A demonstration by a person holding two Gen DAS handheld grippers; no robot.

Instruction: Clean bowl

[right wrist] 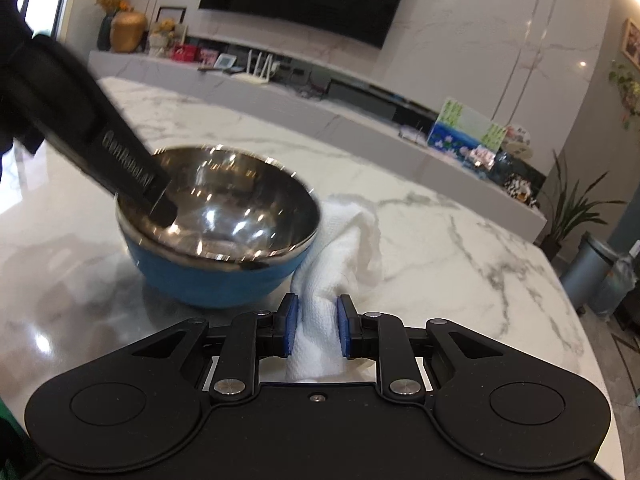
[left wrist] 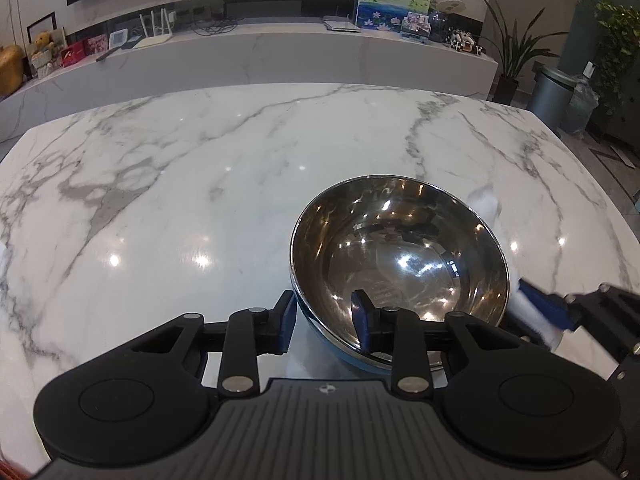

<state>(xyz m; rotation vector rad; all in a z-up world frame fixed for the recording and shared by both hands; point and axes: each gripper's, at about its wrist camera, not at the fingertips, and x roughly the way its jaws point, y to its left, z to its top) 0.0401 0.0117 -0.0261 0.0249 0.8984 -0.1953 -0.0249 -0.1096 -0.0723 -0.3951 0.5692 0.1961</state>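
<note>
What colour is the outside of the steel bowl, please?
Blue, clearest in the right wrist view: steel-lined round bowl.

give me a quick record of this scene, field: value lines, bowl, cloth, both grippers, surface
bowl: steel inside, blue outside, upright on the table, looks empty
cloth: white, bunched beside the bowl, outside it
left gripper: open, straddling the bowl's near rim, one finger inside, one outside
right gripper: shut on the cloth
surface: white marble table

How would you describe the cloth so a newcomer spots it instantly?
Start at the white marble table, then find the blue bowl with its steel inside. The cloth lies heaped against the bowl's side, pinched by the right gripper. It is the only soft, white, crumpled thing there.
</note>
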